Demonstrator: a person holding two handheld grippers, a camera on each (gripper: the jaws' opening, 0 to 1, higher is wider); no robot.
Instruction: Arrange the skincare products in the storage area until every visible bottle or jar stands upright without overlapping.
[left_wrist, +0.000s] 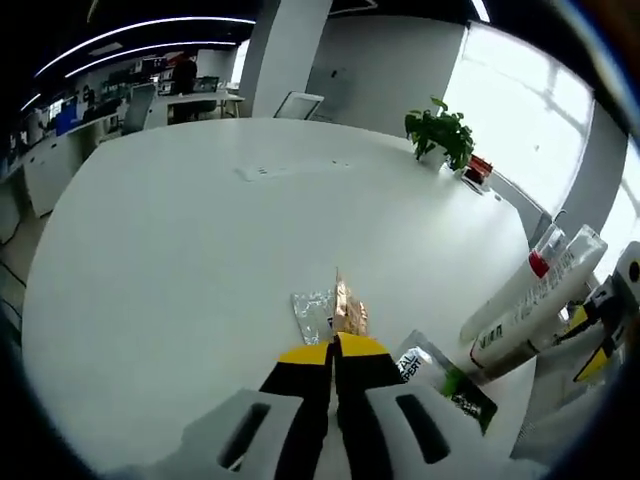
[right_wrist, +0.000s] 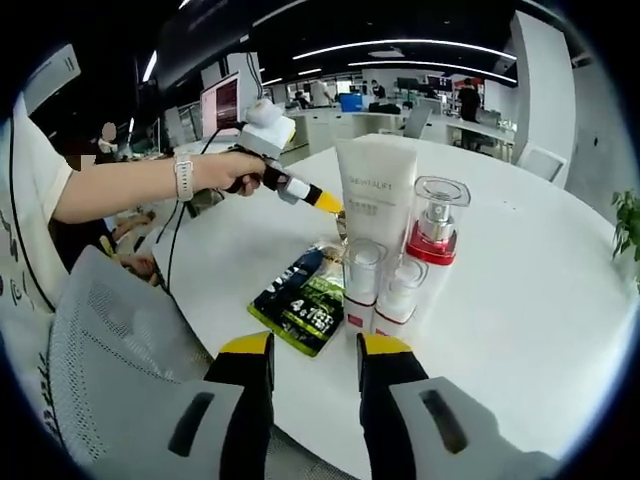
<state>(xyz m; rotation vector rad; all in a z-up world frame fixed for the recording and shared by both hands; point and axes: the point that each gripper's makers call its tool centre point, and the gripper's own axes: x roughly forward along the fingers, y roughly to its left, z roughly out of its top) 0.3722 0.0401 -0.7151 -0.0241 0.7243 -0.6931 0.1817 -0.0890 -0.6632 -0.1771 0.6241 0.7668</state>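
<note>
2 grippers: my left gripper jaws pinched on gold sachet; right gripper jaws apart before upright bottles, white tube.

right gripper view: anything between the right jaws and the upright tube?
Yes. Two small clear-capped bottles stand in front of the white tube, past the right gripper; bare table before them.

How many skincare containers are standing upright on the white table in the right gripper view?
4: a tall white tube behind, a red-collared pump bottle on its right, and two small clear-capped bottles in front. Others may be hidden.
</note>
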